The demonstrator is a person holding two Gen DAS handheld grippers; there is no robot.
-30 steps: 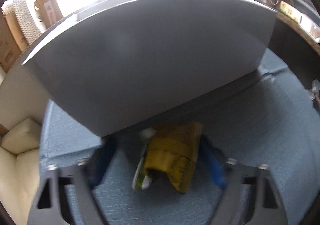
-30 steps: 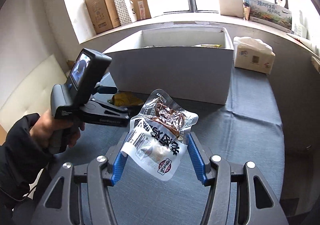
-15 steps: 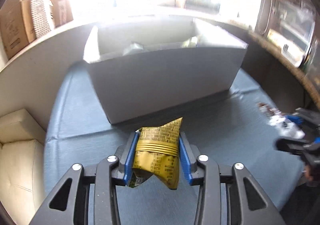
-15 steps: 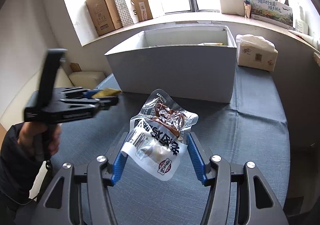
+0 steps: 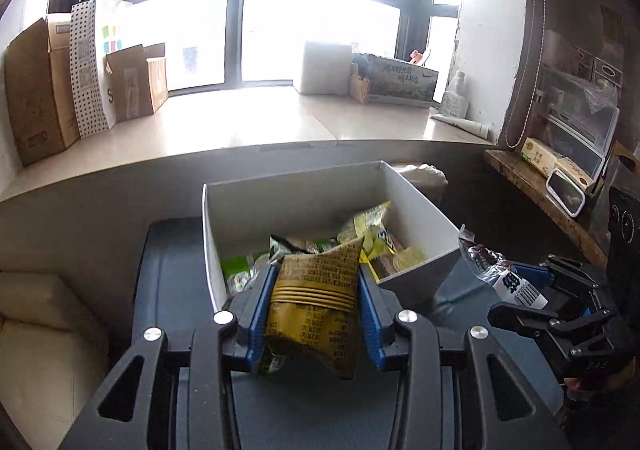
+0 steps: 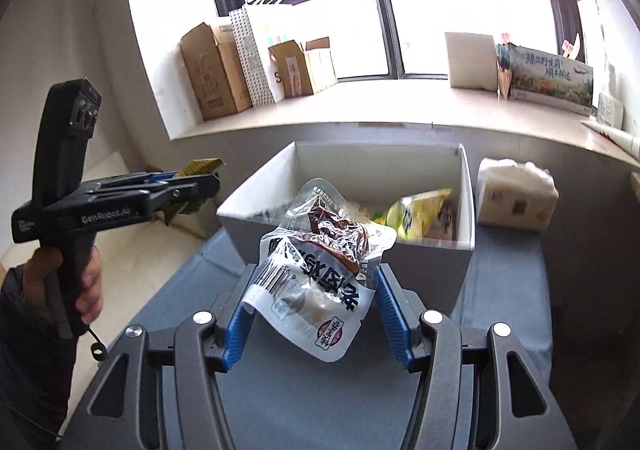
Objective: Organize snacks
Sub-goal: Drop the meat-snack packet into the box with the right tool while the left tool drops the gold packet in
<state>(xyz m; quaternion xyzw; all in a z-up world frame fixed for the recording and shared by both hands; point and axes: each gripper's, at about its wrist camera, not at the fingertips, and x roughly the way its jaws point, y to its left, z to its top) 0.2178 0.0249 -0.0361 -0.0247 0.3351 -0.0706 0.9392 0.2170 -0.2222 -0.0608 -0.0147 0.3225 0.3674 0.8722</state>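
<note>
My left gripper (image 5: 314, 290) is shut on a yellow-brown snack packet (image 5: 316, 302) and holds it in the air at the near rim of the white box (image 5: 416, 210), which holds several snack packets. My right gripper (image 6: 312, 298) is shut on a clear-and-white vacuum snack pouch (image 6: 316, 278) with brown food inside, held up before the same white box (image 6: 436, 262). The left gripper also shows in the right wrist view (image 6: 200, 174), raised at the left. The right gripper shows at the right of the left wrist view (image 5: 520, 282).
The box stands on a table with a blue-grey cloth (image 6: 504, 262). A tissue pack (image 6: 516, 194) lies right of the box. Cardboard boxes (image 6: 212, 74) and a paper bag stand on the window ledge. A cream sofa (image 5: 44, 330) is at the left.
My left gripper closed on the yellow-brown packet, lifted it off the cloth and rose above the box rim. My right gripper rose too, still holding its pouch.
</note>
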